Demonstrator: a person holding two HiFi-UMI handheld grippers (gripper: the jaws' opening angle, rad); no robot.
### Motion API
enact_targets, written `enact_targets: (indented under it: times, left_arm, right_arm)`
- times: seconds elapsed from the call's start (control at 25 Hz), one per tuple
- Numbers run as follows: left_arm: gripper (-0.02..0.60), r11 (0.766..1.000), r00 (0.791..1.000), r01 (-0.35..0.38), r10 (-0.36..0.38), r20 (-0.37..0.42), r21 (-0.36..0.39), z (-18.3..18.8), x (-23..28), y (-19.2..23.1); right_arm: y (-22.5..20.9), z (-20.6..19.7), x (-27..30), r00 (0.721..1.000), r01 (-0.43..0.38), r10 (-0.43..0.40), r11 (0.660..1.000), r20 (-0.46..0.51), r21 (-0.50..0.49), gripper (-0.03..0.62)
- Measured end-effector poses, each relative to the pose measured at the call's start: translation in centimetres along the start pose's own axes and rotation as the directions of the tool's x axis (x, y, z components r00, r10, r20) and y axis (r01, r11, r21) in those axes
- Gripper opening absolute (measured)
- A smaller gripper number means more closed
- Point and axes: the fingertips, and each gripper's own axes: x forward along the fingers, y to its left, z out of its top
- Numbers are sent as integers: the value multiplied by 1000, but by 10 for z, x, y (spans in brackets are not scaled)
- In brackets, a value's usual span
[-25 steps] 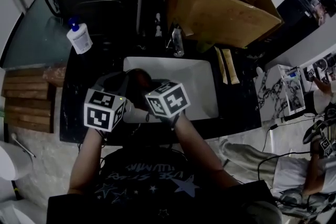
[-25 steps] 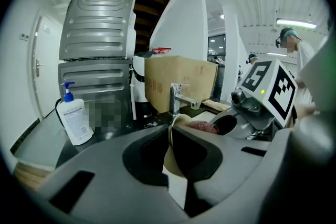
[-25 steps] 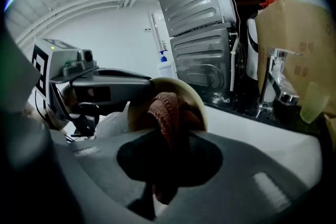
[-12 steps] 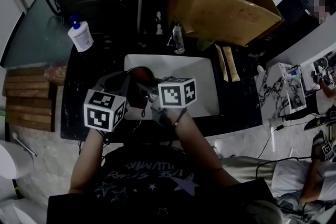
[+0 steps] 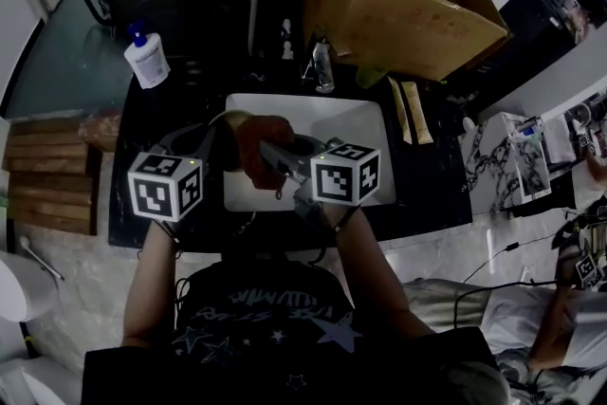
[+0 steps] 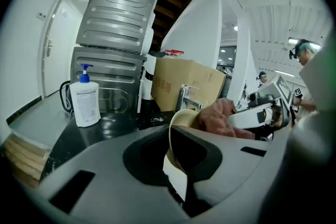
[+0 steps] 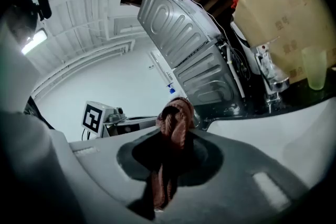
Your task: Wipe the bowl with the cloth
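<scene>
My left gripper (image 5: 211, 147) is shut on the rim of a cream bowl (image 5: 228, 119), held tilted over the white sink (image 5: 365, 133). In the left gripper view the bowl's rim (image 6: 175, 134) stands edge-on between the jaws of that gripper (image 6: 177, 161). A reddish-brown cloth (image 5: 254, 145) presses against the bowl's inside, and my right gripper (image 5: 275, 158) is shut on it. The cloth (image 6: 221, 117) shows past the bowl, with the right gripper (image 6: 257, 113) behind it. In the right gripper view the bunched cloth (image 7: 175, 128) sticks out of the right gripper's (image 7: 167, 165) jaws.
A white soap bottle (image 5: 147, 60) stands on the dark counter at the back left. A faucet (image 5: 321, 71) rises behind the sink, with a large cardboard box (image 5: 408, 5) beyond it. A pale green cup (image 7: 315, 68) stands next to the faucet. Wooden boards (image 5: 47, 175) lie at left.
The two grippers have drawn apart: the left shifted left, the right moved right. The bowl and cloth now show between them, over the sink.
</scene>
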Motion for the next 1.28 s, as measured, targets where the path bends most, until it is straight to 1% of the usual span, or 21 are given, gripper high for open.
enact_targets:
  times: [0.08,0.16,0.24,0.32,0.44,0.56,0.68,0.76,0.8,0.92,1.04,1.16,1.28]
  left_arm:
    - [21,1000,1000,-12,12,2,-21,1,-1,10]
    - [20,998,1000,-19,19,12,-53,3,-4,20]
    - [20,995,999,-19,22,29,-100,7,-7,29]
    - [20,990,998,-13,20,51,-142,12,-12,36]
    - [20,982,997,13,2,78,-191,19,-18,37]
    - [20,978,996,55,-39,79,-203,21,-18,27]
    - [20,977,995,85,-76,58,-194,17,-16,17]
    - [20,979,994,106,-103,25,-172,11,-17,13]
    - [20,979,991,130,-131,9,-159,9,-19,11]
    - [20,969,973,225,-230,-37,-104,2,-25,1]
    - [20,950,947,308,-311,-77,-43,-3,-29,-12]
    - [20,915,910,402,-397,-122,20,-6,-35,-27]
    - [20,874,873,477,-459,-164,89,-7,-41,-38]
  right_arm:
    - [-2,6,-14,999,31,-30,999,26,-39,60]
    - [-9,8,-28,996,81,-78,994,49,-67,60]
    - [-19,4,-37,991,131,-127,988,48,-86,60]
    - [-26,-7,-40,988,157,-155,982,28,-107,60]
    - [-22,-23,-32,991,133,-133,981,9,-142,60]
    - [-7,-31,-17,997,73,-73,981,8,-182,60]
    - [3,-34,-6,999,42,-42,973,4,-227,60]
    - [3,-34,-5,998,53,-58,957,-12,-287,60]
    - [1,-33,-6,998,59,-68,945,-18,-323,60]
    - [1,-22,-9,998,44,-58,910,-21,-413,60]
    - [7,-10,-8,1000,-16,4,883,-27,-470,60]
    - [18,-5,-3,993,-119,99,848,-66,-516,60]
    - [30,-7,-1,967,-254,218,808,-131,-531,58]
